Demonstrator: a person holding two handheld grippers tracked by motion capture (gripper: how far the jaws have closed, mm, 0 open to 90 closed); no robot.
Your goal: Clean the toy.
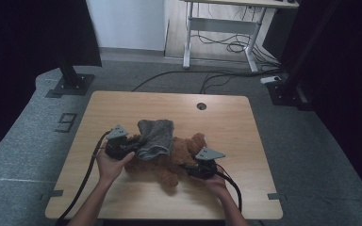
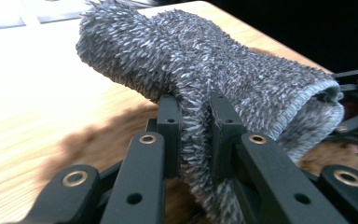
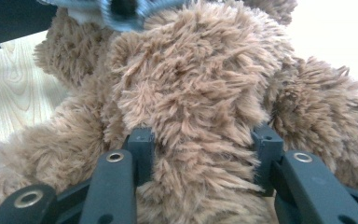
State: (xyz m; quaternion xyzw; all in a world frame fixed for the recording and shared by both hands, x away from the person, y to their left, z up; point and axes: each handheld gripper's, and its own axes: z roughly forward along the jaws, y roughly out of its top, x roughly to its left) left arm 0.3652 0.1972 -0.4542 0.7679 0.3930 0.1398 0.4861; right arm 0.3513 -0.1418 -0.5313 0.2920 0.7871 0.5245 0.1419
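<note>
A brown teddy bear [image 1: 176,157] lies on the wooden table [image 1: 226,117]. A fuzzy grey sock-like cloth [image 1: 155,136] hangs over the bear's left side. My left gripper [image 1: 131,147] is shut on the cloth's edge; in the left gripper view the grey cloth [image 2: 205,79] is pinched between both jaws, midway at my left gripper [image 2: 195,140]. My right gripper [image 1: 188,168] is shut on a limb of the bear; in the right gripper view the brown fur of the bear [image 3: 191,84] bulges between the jaws at my right gripper [image 3: 205,154].
A round cable hole [image 1: 201,106] sits near the table's far edge. A white desk frame [image 1: 217,28] with cables stands on the floor behind. Dark stands [image 1: 70,80] flank the table's far corners.
</note>
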